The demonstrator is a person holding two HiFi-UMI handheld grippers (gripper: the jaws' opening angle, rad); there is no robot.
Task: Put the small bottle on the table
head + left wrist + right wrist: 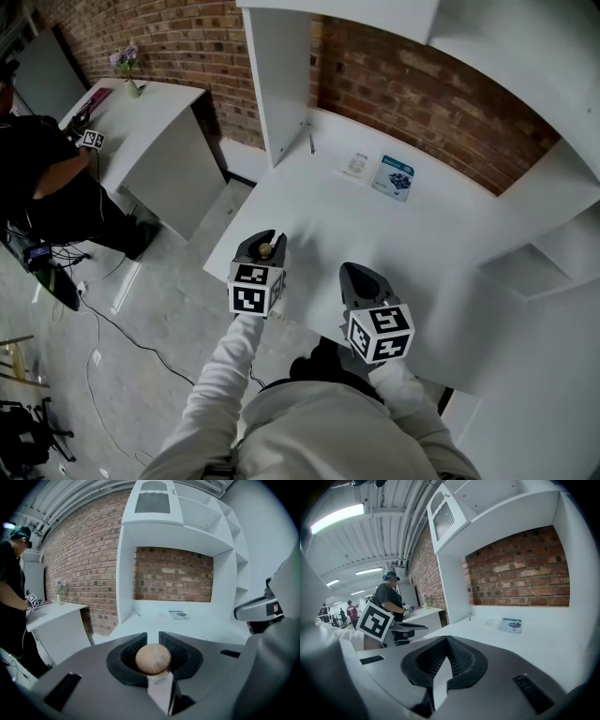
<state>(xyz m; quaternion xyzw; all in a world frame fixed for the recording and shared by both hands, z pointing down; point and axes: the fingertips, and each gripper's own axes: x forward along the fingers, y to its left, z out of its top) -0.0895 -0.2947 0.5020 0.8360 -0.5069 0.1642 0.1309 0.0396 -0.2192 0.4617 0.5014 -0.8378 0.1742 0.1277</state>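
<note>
A small clear bottle with a round wooden stopper (153,658) stands upright between the pads of my left gripper (153,635), which is shut on it. In the head view the stopper (265,250) shows inside the left gripper (266,242), over the near left edge of the white table (422,234). My right gripper (355,273) hovers over the table's near edge to the right of it. Its jaws (447,640) stand together with nothing between them. Most of the bottle's body is hidden by the pads.
Two printed leaflets (394,176) (354,166) lie at the back of the table by the brick wall. A white upright panel (281,84) bounds the table's left, shelving its right. A person in black (37,178) works at another white table with a small vase (128,70).
</note>
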